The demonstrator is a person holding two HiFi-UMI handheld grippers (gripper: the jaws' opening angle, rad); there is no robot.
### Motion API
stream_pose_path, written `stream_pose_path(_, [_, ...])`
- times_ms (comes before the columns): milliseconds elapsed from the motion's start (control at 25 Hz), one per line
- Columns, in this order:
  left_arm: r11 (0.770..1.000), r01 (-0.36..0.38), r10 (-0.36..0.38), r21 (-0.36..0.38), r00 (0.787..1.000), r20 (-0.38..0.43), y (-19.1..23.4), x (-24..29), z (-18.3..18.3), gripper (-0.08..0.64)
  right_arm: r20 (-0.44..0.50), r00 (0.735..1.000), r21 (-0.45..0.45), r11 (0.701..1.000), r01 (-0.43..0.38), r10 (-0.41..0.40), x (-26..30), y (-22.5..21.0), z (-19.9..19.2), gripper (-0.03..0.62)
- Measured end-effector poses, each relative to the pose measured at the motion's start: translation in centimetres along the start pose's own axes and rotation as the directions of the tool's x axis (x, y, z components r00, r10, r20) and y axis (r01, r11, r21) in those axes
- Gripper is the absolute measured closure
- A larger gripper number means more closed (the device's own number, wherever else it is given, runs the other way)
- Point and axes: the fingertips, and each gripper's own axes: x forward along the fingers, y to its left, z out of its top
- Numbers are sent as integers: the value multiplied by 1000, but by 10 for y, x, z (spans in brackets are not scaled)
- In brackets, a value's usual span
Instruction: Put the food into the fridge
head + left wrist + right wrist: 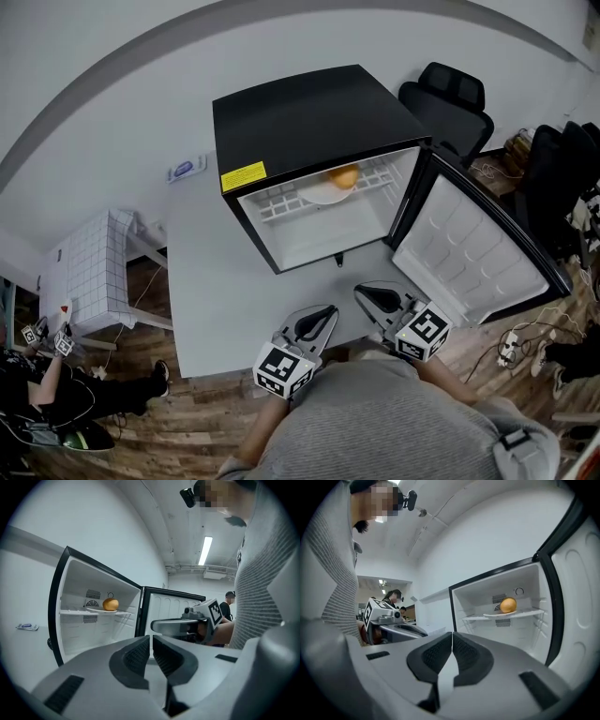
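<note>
**Food on the shelf, both grippers empty at the near edge**

The food (344,176), a round orange-yellow piece, sits on a white plate (317,196) on the upper shelf (279,202) of the small black fridge (300,112). It lies towards the right of the shelf, close to the hinge side. Being round, it shows no long axis to speak of. The rest of the fridge's inside looks bare in all three views.

The fridge stands on the far part of the white desk (211,281). Its door (478,253) is swung wide open to the right, with its inner face up towards the camera.

The left gripper (328,310) and the right gripper (361,292) hover side by side over the near edge of the desk, close to the person's body. Each has its fingers together with nothing between them. Both point roughly at the fridge opening, so the food lies well apart from them, straight ahead and far.

By the look of it the food is already placed, and what is left is probably to shut the door. The door's free edge lies to the near right, so the right gripper is the nearer of the two to it.
</note>
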Motion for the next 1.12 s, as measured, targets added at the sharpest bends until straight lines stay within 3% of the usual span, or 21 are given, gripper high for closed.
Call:
stream_pose_path(320, [999, 44, -42, 15, 993, -111, -10, 11, -51, 534, -10, 999, 95, 995, -37, 39, 4, 27, -33, 580])
stream_pose_path(520, [996, 73, -80, -50, 986, -148, -12, 14, -74, 535, -66, 996, 99, 994, -47, 54, 6, 34, -63, 578])
stream_pose_path(880, [977, 39, -74, -208, 984, -161, 0, 10, -95, 535, -127, 988, 154, 986, -67, 87, 8, 45, -89, 578])
stream_pose_path(1120, [979, 44, -77, -197, 984, -163, -4, 8, -95, 535, -125, 988, 131, 989, -69, 86, 7, 49, -86, 580])
